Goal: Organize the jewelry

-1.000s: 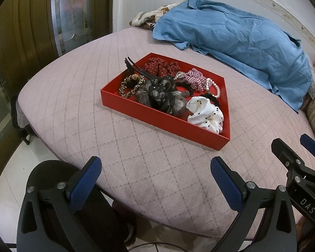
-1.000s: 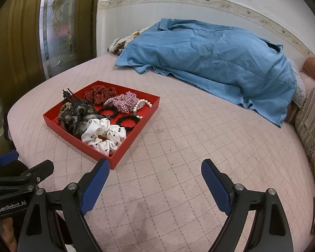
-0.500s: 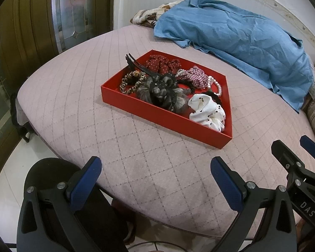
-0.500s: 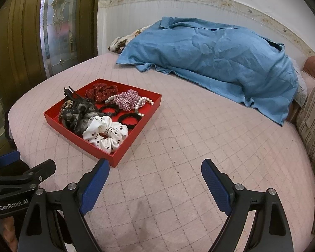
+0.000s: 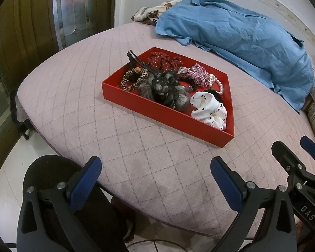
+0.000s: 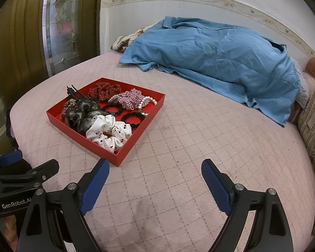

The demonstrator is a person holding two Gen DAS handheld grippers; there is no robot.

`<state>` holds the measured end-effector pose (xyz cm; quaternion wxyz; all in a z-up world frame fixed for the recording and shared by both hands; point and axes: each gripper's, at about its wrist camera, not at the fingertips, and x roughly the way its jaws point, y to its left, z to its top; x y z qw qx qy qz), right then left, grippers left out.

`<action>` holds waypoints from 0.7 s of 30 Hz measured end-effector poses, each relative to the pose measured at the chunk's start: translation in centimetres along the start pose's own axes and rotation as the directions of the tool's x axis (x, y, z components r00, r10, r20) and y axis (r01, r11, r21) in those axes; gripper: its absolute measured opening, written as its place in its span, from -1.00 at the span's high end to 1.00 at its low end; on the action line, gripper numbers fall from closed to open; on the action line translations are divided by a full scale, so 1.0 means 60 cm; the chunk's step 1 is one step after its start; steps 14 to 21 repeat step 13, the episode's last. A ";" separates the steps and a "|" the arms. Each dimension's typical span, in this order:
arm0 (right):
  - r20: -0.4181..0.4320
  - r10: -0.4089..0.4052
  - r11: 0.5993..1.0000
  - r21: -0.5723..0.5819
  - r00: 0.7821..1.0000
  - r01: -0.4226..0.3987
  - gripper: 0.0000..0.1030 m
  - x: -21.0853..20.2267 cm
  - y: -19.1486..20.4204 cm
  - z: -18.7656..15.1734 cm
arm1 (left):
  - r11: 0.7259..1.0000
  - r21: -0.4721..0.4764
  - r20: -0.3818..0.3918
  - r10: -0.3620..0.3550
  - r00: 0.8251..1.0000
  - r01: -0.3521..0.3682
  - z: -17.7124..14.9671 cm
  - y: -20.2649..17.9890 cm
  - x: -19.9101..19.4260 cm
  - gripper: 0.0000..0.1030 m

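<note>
A red tray (image 5: 157,113) (image 6: 107,153) sits on the pink quilted bed. It holds a white dotted scrunchie (image 5: 210,110) (image 6: 108,131), a dark grey flower hairpiece (image 5: 163,89) (image 6: 79,115), a leopard scrunchie (image 5: 133,77), a red dotted scrunchie (image 5: 164,61) (image 6: 105,90), a checked scrunchie (image 5: 196,75) (image 6: 130,98), a pearl string (image 5: 218,84) and black hair ties (image 6: 133,118). My left gripper (image 5: 155,176) is open and empty, short of the tray. My right gripper (image 6: 155,178) is open and empty, to the tray's right front.
A blue sheet (image 6: 216,56) covers the far part of the bed (image 6: 199,157). A striped cushion (image 6: 313,126) lies at the right edge. A wooden door with patterned glass (image 5: 73,10) stands left. A dark stool (image 5: 48,172) is below the bed's front edge.
Both grippers have moved slightly forward toward the bed, so the tray appears a little lower and nearer. Both stay open and empty.
</note>
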<state>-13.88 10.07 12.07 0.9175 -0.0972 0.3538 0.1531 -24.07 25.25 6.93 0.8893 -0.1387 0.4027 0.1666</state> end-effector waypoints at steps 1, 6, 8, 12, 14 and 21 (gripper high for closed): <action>0.000 -0.001 1.000 0.000 1.000 0.001 -0.79 0.000 0.000 0.000 | 1.000 0.001 0.000 0.000 1.000 0.000 0.000 0.000 0.000 -1.00; -0.004 0.002 1.000 0.001 1.000 -0.002 -0.79 0.001 0.001 0.000 | 1.000 -0.005 0.000 0.005 1.000 -0.005 -0.001 0.001 0.000 -1.00; -0.010 0.006 1.000 0.002 1.000 -0.006 -0.79 0.003 0.001 -0.001 | 1.000 -0.016 0.000 0.009 1.000 -0.009 0.000 0.004 -0.001 -1.00; -0.020 0.015 1.000 0.006 1.000 -0.015 -0.79 0.004 -0.001 -0.003 | 1.000 -0.024 -0.007 0.008 1.000 -0.009 0.003 0.008 -0.003 -1.00; -0.020 0.018 1.000 0.009 1.000 -0.018 -0.79 0.004 -0.003 -0.003 | 1.000 -0.019 -0.009 0.009 1.000 -0.009 0.004 0.006 -0.003 -1.00; -0.020 0.018 1.000 0.009 1.000 -0.018 -0.79 0.004 -0.003 -0.003 | 1.000 -0.019 -0.009 0.009 1.000 -0.009 0.004 0.006 -0.003 -1.00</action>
